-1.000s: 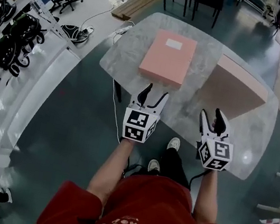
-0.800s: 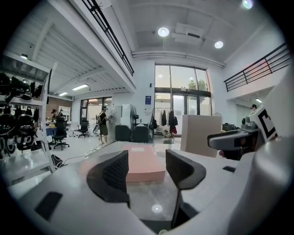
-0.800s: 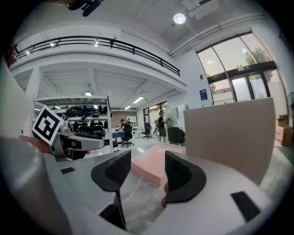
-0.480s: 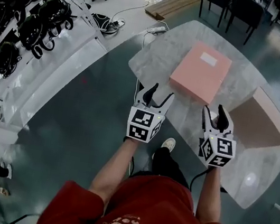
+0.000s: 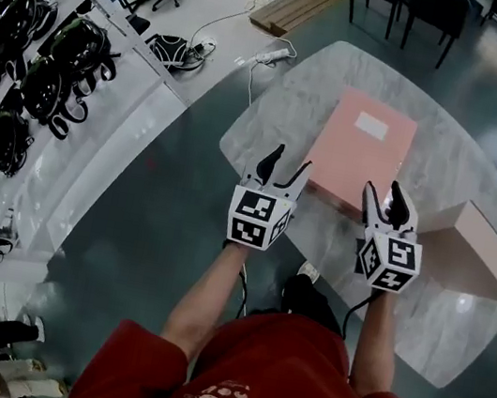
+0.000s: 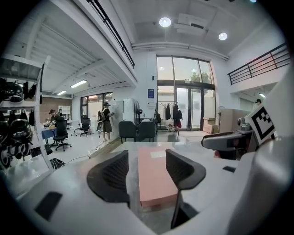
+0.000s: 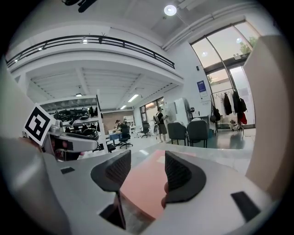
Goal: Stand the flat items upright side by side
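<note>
A: Site type?
B: Open-plan office or lab: swivel chairs [image 6: 61, 136], white shelving [image 5: 86, 146] loaded with black gear [image 5: 66, 47], power strip [image 5: 270, 54] on the floor [image 5: 165, 188].
A: Building?
B: Double-height hall, mezzanine railing [image 7: 92, 42], glass entrance doors [image 6: 183, 108].

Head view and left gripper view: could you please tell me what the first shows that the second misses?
Only the head view shows the person's red top and a second box lying flat at the right of the marble table. Only the left gripper view shows ceiling lights and glass doors. Both show the pink box flat on it and the open left gripper and right gripper.
</note>
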`<act>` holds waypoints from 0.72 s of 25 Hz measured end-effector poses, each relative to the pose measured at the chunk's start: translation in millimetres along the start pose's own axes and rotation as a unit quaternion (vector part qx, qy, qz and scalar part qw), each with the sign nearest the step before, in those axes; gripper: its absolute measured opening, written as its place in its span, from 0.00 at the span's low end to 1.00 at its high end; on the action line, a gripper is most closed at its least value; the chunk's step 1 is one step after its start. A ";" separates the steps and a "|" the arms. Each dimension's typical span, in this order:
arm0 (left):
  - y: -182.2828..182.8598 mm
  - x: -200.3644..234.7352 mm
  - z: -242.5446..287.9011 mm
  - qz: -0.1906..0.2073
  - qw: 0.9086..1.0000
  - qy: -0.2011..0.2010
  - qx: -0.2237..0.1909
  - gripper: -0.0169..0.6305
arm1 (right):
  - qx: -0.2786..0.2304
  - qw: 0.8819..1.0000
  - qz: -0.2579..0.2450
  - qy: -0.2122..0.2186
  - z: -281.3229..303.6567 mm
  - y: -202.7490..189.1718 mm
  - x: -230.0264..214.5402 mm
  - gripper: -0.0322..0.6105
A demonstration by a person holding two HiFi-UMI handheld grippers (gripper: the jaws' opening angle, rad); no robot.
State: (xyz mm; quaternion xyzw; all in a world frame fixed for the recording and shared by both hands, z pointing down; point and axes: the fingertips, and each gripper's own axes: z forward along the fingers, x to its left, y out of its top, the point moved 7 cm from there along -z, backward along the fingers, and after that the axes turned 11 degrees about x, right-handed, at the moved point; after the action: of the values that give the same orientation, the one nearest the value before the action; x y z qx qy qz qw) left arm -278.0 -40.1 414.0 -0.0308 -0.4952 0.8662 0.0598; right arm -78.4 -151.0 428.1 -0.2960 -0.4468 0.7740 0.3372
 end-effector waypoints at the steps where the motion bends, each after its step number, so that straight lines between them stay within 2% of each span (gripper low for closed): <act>1: 4.7 2.9 9.0 0.003 1.000 -0.005 0.003 0.39 | 0.002 1.000 0.005 -0.006 6.8 3.0 -4.6 0.41; 10: 28.1 35.4 80.0 0.013 0.998 -0.048 0.026 0.39 | 0.018 0.997 0.044 -0.063 62.0 16.9 -31.8 0.41; 18: 24.6 50.5 143.1 0.010 0.993 -0.099 0.071 0.39 | 0.070 0.988 0.079 -0.114 97.5 8.9 -53.9 0.41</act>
State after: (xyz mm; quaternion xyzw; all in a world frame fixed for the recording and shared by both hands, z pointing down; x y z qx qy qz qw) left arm -345.9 -167.9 465.8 0.0545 -0.4354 0.8986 0.0042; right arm -122.5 -244.6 470.1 -0.2160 -0.4022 0.8561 0.2423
